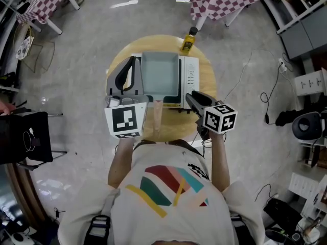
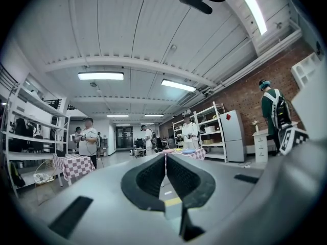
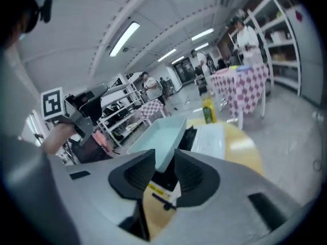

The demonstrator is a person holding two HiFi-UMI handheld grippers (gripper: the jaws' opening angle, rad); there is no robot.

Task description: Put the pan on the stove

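Shows pale blue pan point(image 1: 159, 74) resting on white stove point(image 1: 190, 76) mid table point(image 1: 118, 60), handle toward near edge. Holds left gripper point(image 2: 165, 160) tilted upward, jaws together, empty. Aims right gripper point(image 3: 164, 160) at pan's near right corner, jaws apart.

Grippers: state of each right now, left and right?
Left gripper: shut, nothing between the jaws.
Right gripper: open, jaws apart; a corner of the pan shows through the gap, no grip visible.
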